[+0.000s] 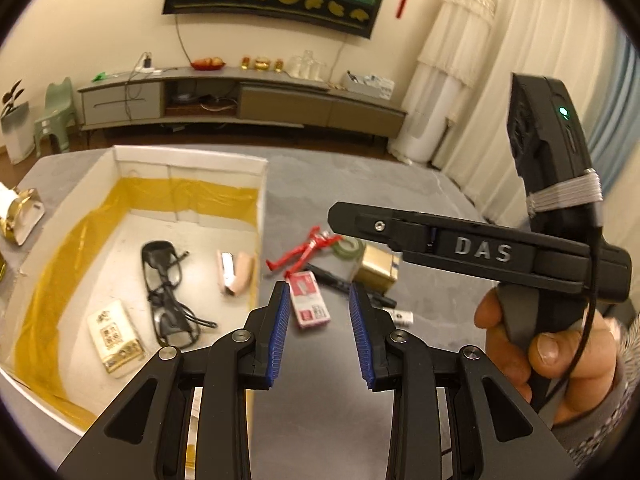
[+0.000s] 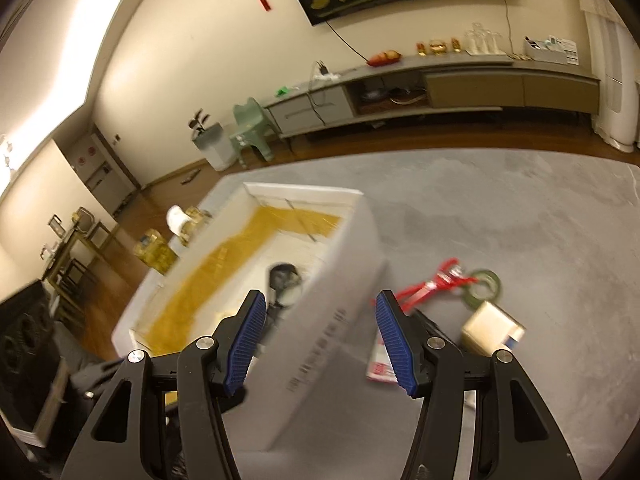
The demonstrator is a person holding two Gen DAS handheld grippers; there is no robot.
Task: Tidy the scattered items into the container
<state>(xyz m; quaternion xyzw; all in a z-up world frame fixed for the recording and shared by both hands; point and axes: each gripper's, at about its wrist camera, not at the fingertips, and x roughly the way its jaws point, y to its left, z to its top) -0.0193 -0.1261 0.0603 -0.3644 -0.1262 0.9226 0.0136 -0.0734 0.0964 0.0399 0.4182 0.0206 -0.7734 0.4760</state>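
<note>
The left hand-held gripper hangs with jaws apart and empty, lined up on the pink card for a pickup. The right hand-held gripper, likewise apart and empty, hovers over the box wall. Glasses lie inside; the red toy and tape wait on the tabletop.

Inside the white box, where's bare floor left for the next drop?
Inside the box, free floor runs along the far wall, beyond the glasses and stapler. Near left is crowded by the packet and glasses. Outside, the far grey table beyond the red toy is bare.
</note>
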